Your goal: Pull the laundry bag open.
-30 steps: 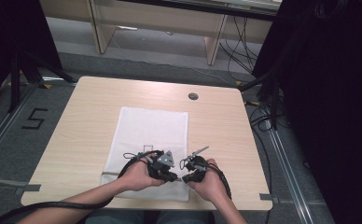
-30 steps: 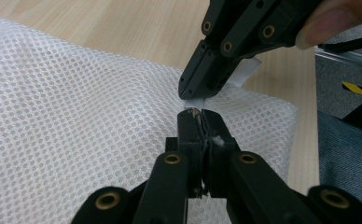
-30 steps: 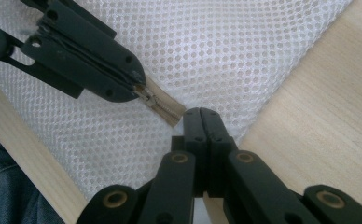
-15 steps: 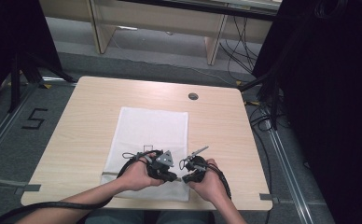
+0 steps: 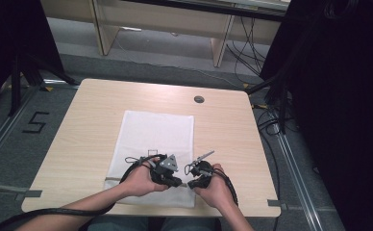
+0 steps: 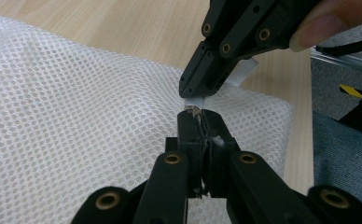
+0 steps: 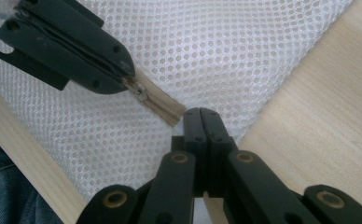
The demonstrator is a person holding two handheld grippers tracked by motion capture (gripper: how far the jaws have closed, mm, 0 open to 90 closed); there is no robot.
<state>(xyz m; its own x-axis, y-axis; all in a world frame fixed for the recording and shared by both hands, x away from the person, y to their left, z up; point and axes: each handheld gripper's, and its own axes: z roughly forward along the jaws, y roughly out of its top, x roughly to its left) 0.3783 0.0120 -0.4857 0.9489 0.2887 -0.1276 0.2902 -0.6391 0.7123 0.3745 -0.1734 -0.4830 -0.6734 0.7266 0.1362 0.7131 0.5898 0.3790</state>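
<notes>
A white mesh bag (image 5: 153, 139) lies flat on the wooden table (image 5: 88, 125), and both grippers meet at its near edge by the right corner. In the left gripper view, my left gripper (image 6: 198, 114) is shut on the small metal zipper pull (image 6: 191, 110). Just beyond it, my right gripper (image 6: 195, 95) pinches the white zipper tape end (image 6: 241, 74). The right gripper view has my right gripper (image 7: 201, 113) shut on the end of the zipper tape (image 7: 163, 103). There the left gripper (image 7: 125, 77) holds the pull (image 7: 139, 91) at upper left. From above, the left gripper (image 5: 179, 183) and right gripper (image 5: 191, 184) nearly touch.
A round cable hole (image 5: 199, 99) sits in the table's far right part. The table's near edge runs just behind the hands. Cables (image 5: 271, 120) lie on the floor at the right, and a "5" mark (image 5: 34, 122) is on the floor at the left.
</notes>
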